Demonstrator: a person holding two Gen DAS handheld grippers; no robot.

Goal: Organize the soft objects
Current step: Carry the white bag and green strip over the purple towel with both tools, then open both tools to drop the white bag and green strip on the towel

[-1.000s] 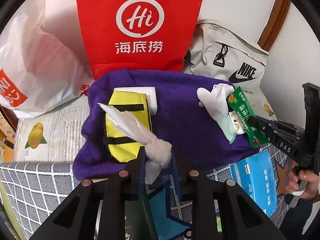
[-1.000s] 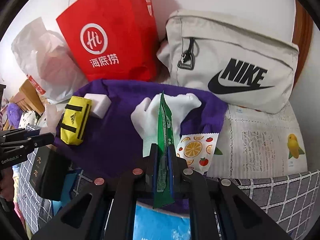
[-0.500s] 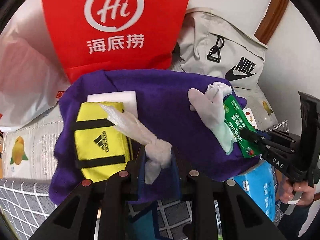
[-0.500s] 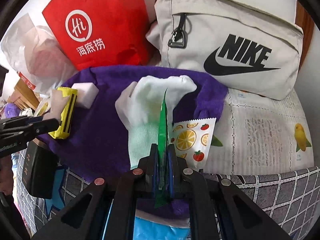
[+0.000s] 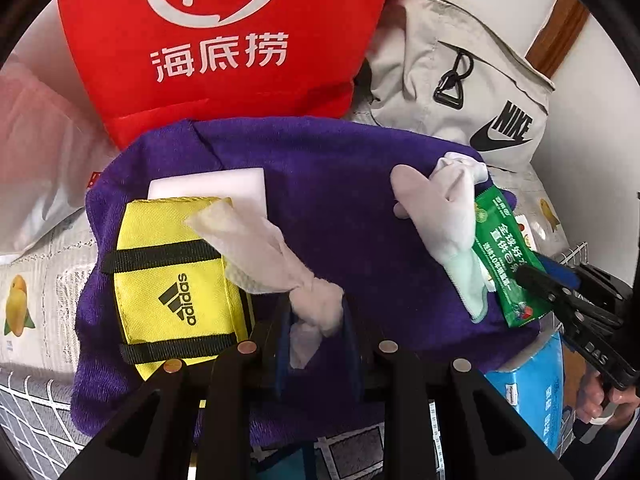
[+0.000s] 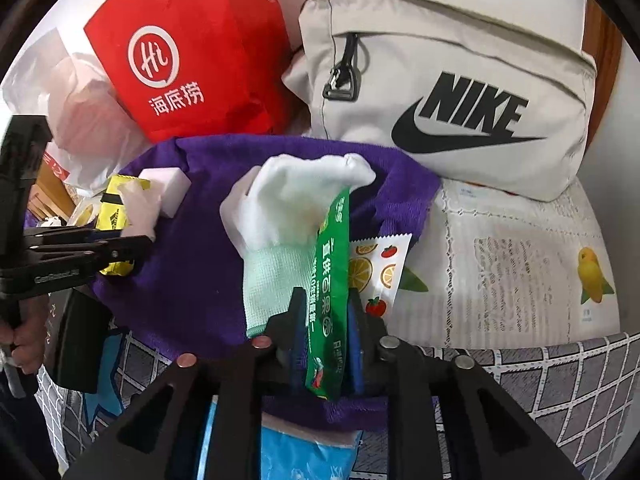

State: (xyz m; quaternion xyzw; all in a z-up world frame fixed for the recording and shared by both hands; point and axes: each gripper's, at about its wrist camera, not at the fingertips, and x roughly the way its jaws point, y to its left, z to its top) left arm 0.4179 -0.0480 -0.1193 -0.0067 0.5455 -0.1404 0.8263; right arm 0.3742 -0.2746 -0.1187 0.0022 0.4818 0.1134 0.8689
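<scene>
The right gripper (image 6: 322,320) has just been opening its jaws, and the green snack packet (image 6: 330,276) stands between them, apparently loose rather than pinched. The packet leans on a white glove with a mint cuff (image 6: 280,216), which lies on a purple towel (image 6: 192,240). Just right of the packet lies a fruit-printed sachet (image 6: 380,264). Behind the towel stand a red paper bag (image 6: 192,52) and a beige Nike bag (image 6: 452,92). At the left, the left gripper (image 6: 138,246) holds a crumpled white tissue (image 6: 140,204) beside a yellow pouch (image 6: 112,216) and a white foam block (image 6: 168,186).
</scene>
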